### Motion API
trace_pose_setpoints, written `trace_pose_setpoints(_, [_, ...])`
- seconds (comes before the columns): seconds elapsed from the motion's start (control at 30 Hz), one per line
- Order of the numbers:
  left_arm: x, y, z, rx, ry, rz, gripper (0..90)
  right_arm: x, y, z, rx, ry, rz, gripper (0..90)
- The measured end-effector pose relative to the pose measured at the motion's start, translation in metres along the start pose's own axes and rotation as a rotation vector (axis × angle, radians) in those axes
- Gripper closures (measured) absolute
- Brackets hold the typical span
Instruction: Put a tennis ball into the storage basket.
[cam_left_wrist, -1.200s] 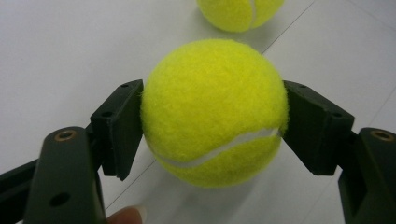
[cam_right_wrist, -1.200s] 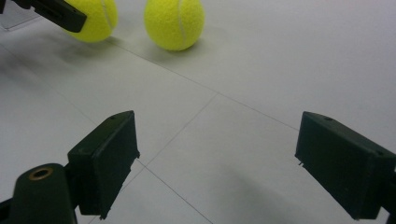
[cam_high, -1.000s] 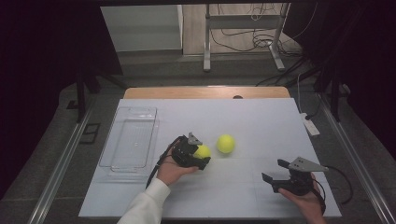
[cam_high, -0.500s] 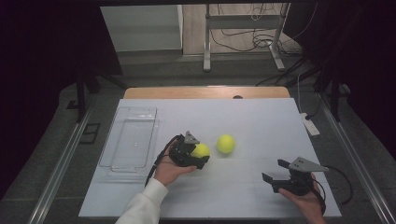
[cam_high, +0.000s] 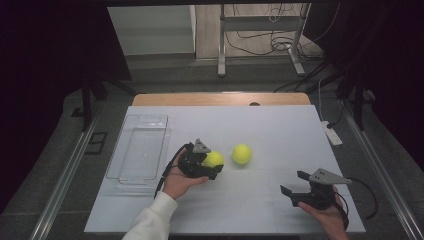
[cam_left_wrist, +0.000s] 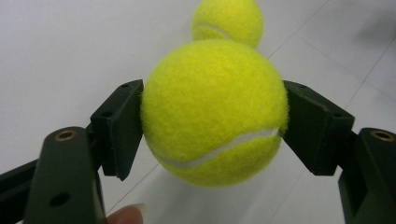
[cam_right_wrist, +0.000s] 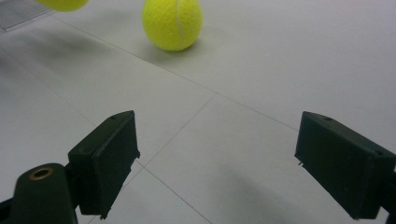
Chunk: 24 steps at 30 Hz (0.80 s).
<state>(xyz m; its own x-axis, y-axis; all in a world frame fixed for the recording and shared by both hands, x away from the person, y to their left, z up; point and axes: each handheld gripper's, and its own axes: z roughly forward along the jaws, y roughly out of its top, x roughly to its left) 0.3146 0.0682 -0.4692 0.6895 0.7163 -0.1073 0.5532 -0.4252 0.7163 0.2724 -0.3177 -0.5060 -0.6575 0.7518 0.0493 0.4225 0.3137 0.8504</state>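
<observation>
— Tennis ball (cam_left_wrist: 215, 112): where is it?
— Clamped in the left tool (cam_high: 209, 167), just above the white surface (cam_high: 280, 135), near the second ball (cam_high: 241, 154).
— And the right tool (cam_high: 299, 188)?
— Spread wide, holding nothing, well apart near the front edge. A clear tray (cam_high: 137, 150) sits left.

A clear plastic tray (cam_high: 137, 150) is seen left of centre in the high view, lying flat on the white tabletop (cam_high: 280, 130). A wooden edge (cam_high: 220, 98) is visible along the tabletop's far side. At the right edge of the tabletop a white power strip (cam_high: 331, 134) is placed. In the upper middle, a metal stand (cam_high: 260, 37) and tangled cables (cam_high: 260, 22) are seen on the floor.
</observation>
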Motion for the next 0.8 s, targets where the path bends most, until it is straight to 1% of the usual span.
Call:
trace_pose_setpoints(0.13, [0.0, 0.002, -0.004, -0.018, 0.007, -0.008, 27.2, 0.0, 0.0, 0.0, 0.002, 0.001, -0.003, 13.2])
trace_pose_setpoints(0.5, [0.002, 0.003, -0.016, -0.074, 0.007, -0.029, 27.2, 0.0, 0.0, 0.0, 0.002, 0.0, -0.004, 13.2])
trace_pose_setpoints(0.67, [0.004, 0.004, -0.025, -0.102, 0.021, -0.033, 27.2, 0.0, 0.0, 0.0, 0.003, 0.0, -0.004, 13.2])
trace_pose_setpoints(0.8, [0.005, 0.005, -0.029, -0.113, 0.027, -0.034, 27.2, 0.0, 0.0, 0.0, 0.003, 0.0, -0.004, 13.2])
